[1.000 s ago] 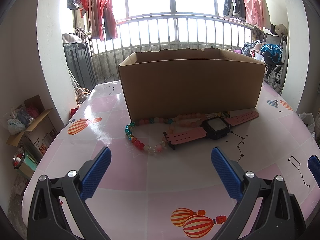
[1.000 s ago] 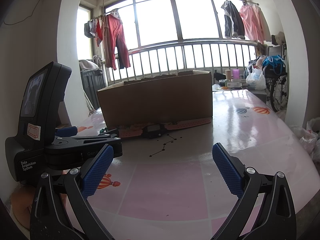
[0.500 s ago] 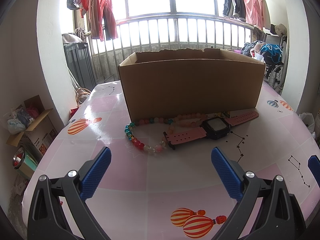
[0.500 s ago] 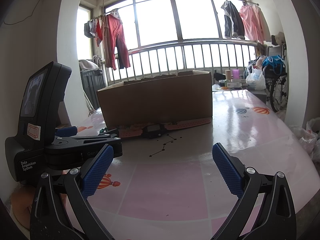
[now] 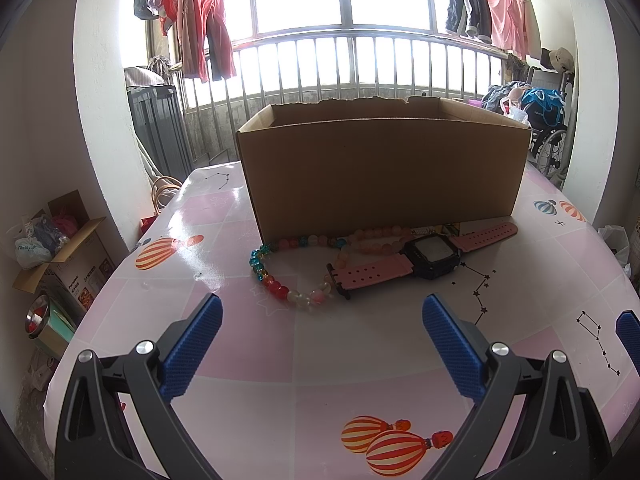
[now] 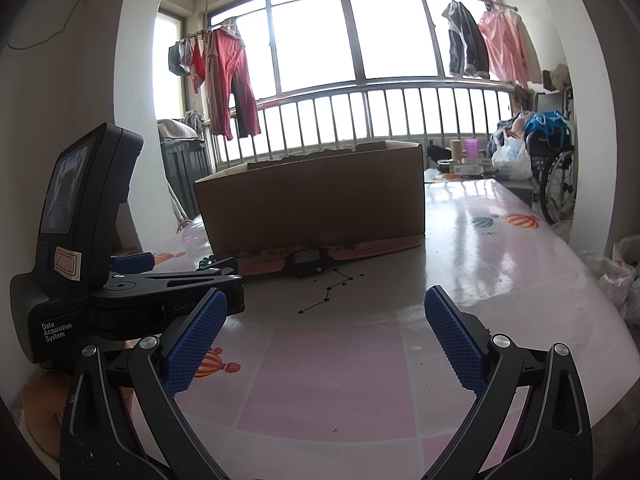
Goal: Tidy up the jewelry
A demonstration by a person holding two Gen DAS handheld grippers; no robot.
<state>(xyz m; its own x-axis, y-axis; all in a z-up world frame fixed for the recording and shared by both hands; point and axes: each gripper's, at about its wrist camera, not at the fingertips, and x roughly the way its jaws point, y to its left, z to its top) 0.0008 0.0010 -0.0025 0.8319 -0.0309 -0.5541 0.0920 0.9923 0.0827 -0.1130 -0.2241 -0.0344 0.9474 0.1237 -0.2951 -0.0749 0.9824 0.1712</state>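
While both spread wide, left claw, right claw grip nothing.

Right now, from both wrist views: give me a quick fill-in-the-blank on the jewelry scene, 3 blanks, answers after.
1. The pink-strapped watch lies on the table in front of the cardboard ____.
2. The jaws of the left gripper and right gripper are both ____.
3. The multicoloured bead bracelet lies to the ____ of the watch face in the left wrist view.

Missing words: box; open; left
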